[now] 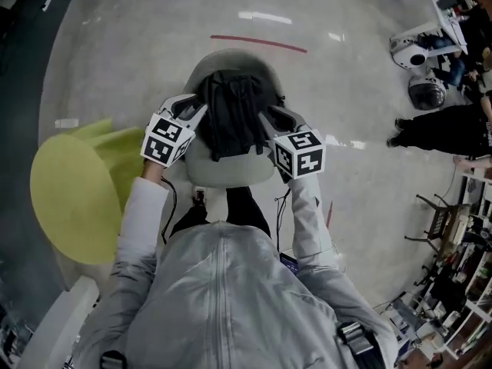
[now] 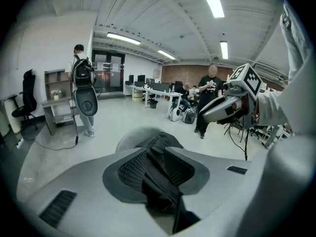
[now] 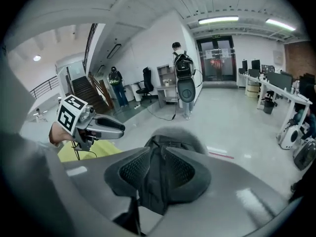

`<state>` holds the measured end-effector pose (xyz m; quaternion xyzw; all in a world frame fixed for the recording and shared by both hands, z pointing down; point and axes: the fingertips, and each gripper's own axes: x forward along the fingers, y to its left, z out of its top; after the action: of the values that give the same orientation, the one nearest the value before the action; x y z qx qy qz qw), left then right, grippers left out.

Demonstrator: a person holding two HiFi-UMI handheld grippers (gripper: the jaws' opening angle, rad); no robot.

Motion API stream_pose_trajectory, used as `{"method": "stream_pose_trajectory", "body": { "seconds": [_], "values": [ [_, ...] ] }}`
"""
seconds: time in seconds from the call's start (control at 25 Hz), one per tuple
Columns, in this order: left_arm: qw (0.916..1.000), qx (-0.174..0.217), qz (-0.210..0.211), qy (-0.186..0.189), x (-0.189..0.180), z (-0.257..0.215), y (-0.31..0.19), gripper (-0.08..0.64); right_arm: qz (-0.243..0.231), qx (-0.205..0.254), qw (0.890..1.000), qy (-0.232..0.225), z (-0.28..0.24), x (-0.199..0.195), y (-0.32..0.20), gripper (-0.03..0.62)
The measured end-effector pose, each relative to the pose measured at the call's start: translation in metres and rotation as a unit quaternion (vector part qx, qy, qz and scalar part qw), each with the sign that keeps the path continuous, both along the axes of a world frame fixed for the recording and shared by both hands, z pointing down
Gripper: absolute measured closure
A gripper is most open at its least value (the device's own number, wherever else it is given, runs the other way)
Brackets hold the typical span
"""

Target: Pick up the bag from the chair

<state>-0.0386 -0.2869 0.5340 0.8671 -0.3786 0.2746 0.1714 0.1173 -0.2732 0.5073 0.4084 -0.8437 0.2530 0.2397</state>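
A black bag [image 1: 231, 112] hangs over the seat of a pale grey chair [image 1: 231, 171], held from both sides. My left gripper [image 1: 198, 108] pinches the bag's left edge; in the left gripper view, dark fabric [image 2: 157, 174] is squeezed between its ribbed pads. At the bag's right edge, my right gripper [image 1: 265, 116] clamps a fold of the same black fabric [image 3: 157, 179]. Each gripper shows in the other's view: the right gripper [image 2: 232, 106] and the left gripper [image 3: 96, 126]. Whether the bag still touches the seat is hidden.
A yellow-green round seat [image 1: 73, 187] stands close at my left. A person in black [image 1: 450, 129] and white floor machines [image 1: 419, 52] are at the right, shelves with clutter beyond them. A red line [image 1: 257, 43] marks the floor behind the chair.
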Motion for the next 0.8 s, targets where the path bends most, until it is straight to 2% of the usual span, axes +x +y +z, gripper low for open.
{"method": "stream_pose_trajectory", "body": {
  "seconds": [0.08, 0.2, 0.4, 0.48, 0.64, 0.8],
  "values": [
    [0.9993, -0.025, -0.026, -0.001, 0.001, 0.023, -0.016, 0.435, -0.013, -0.016, 1.000, 0.002, 0.022, 0.001, -0.018, 0.480],
    [0.9949, -0.069, -0.073, 0.000, -0.004, 0.064, -0.028, 0.399, -0.032, -0.050, 0.998, 0.005, 0.061, -0.001, -0.036, 0.436],
    [0.9862, -0.125, -0.108, -0.005, -0.010, 0.121, -0.037, 0.352, -0.060, -0.092, 0.994, 0.015, 0.120, -0.011, -0.058, 0.358],
    [0.9827, -0.142, -0.119, -0.008, -0.012, 0.141, -0.038, 0.336, -0.064, -0.106, 0.992, 0.015, 0.140, -0.013, -0.063, 0.329],
    [0.9770, -0.166, -0.133, -0.011, -0.015, 0.174, -0.040, 0.288, -0.086, -0.128, 0.988, 0.018, 0.176, -0.023, -0.060, 0.318],
    [0.9721, -0.177, -0.152, 0.024, -0.015, 0.189, -0.043, 0.273, -0.093, -0.130, 0.987, 0.027, 0.198, -0.031, -0.058, 0.326]
  ]
}}
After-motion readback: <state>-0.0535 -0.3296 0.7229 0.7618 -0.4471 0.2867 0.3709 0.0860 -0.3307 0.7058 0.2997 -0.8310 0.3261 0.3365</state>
